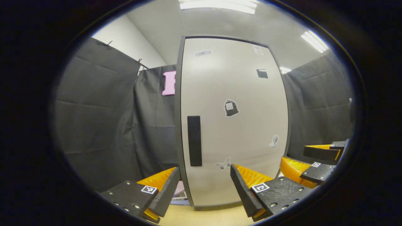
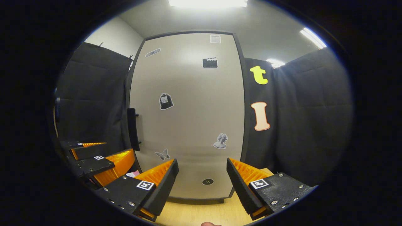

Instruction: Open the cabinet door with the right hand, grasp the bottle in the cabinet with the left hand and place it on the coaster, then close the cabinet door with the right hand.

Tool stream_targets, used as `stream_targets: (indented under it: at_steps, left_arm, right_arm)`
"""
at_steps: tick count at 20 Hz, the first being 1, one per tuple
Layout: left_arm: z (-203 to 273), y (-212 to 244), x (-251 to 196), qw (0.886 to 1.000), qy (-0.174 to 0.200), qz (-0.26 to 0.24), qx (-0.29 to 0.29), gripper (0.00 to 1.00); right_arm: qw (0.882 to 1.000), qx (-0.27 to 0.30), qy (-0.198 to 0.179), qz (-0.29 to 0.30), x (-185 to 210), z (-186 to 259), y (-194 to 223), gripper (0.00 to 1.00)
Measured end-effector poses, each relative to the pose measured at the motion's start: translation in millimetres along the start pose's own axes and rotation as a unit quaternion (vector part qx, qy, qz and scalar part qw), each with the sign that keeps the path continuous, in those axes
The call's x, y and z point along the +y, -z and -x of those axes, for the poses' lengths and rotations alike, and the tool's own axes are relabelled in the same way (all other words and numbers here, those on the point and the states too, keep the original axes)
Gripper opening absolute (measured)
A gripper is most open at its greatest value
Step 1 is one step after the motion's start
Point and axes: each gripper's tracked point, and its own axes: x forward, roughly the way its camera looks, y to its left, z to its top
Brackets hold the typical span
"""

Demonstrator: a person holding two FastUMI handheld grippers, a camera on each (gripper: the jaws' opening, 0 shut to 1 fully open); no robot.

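Black cloth hangs behind your shut cabinet door point(image 2: 188, 116). Both the left gripper point(image 1: 204, 188) and right gripper point(image 2: 201, 182) gape, holding nothing. Every step is left; grab the handle point(image 2: 133, 128) first.

Shut cabinet door point(image 2: 188, 113) ahead, open gap btwn it & grippers.

two low gripper-mounted views, both aimed at the closed cabinet door point(image 1: 234, 125).

the left gripper view is taken from low over the wooden tabletop point(image 1: 207, 216), facing the door nearly head-on and close, with the handle point(image 1: 194, 141) just left of centre. the right gripper view is set further right, with the handle point(image 2: 133, 129) seen at the door's left edge. the door, its stickers and the tabletop are shared, and each gripper is caught at the side of the other's view.
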Motion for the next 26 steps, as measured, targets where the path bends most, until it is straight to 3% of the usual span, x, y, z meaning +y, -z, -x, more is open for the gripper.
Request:
stream_targets:
  at_steps: [10,20,21,23,26]
  left_arm:
    - [20,4,61,0.999,-0.042,-0.015,0.001,0.92]
    - [100,19,192,0.984,-0.174,-0.032,0.028,0.93]
    - [110,22,203,0.981,-0.187,-0.032,0.031,1.0]
    - [130,30,225,0.976,-0.214,-0.03,0.043,1.0]
    - [155,37,253,0.967,-0.25,-0.025,0.052,1.0]
  right_arm:
    - [0.998,-0.017,-0.059,-0.001,53,-32,-20,0.95]
    - [0.985,-0.018,-0.172,-0.003,180,-87,-29,0.95]
    - [0.984,-0.012,-0.175,0.003,190,-95,-26,0.95]
    - [0.986,-0.012,-0.167,0.022,196,-107,-25,0.95]
    - [0.987,-0.025,-0.154,0.026,206,-121,-31,0.88]
